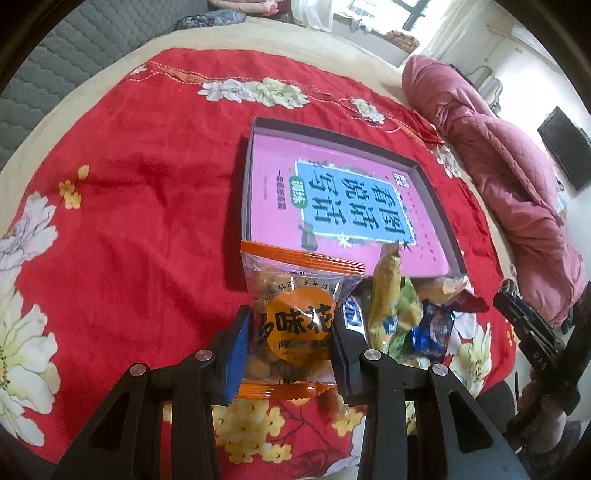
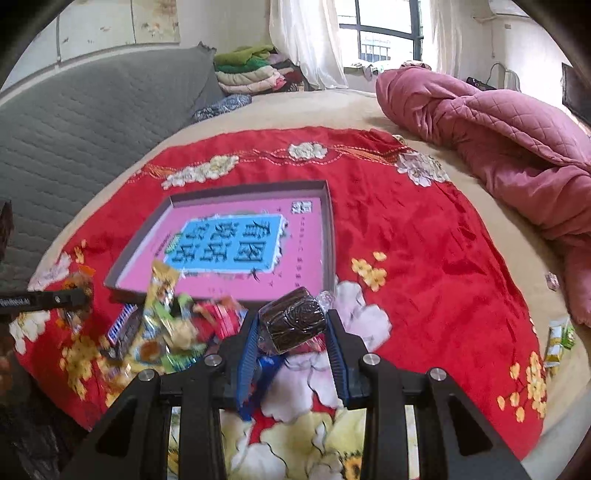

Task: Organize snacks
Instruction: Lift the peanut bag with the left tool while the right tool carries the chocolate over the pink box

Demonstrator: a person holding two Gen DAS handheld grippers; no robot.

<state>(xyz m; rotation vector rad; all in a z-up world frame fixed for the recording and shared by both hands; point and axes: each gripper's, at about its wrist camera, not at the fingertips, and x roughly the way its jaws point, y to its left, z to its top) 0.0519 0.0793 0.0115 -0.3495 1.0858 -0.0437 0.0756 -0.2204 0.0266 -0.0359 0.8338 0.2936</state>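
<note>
Orange-sealed peanut packet (image 1: 295, 325) sitting pinched between the narrowed jaws of the left gripper (image 1: 291, 350), lower centre of the left view; hanging clear of the red cloth (image 1: 129, 221); snack pile (image 1: 413, 317) lying just right, touching the box's near wall; shallow box (image 1: 436, 173) waiting above, floor bare; dark wrapped cake (image 2: 291, 319) sitting clamped in the right gripper (image 2: 291, 354), lower centre; probably carrying both over the low rim next; needing clearance above that wall.

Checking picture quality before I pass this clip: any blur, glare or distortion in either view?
Left wrist view: strong fisheye bending, dark corners, bright window washed out, snack packet reasonably sharp. Right wrist view: same curvature, snack pile smeared by motion blur, brown cake and box clearer.
</note>
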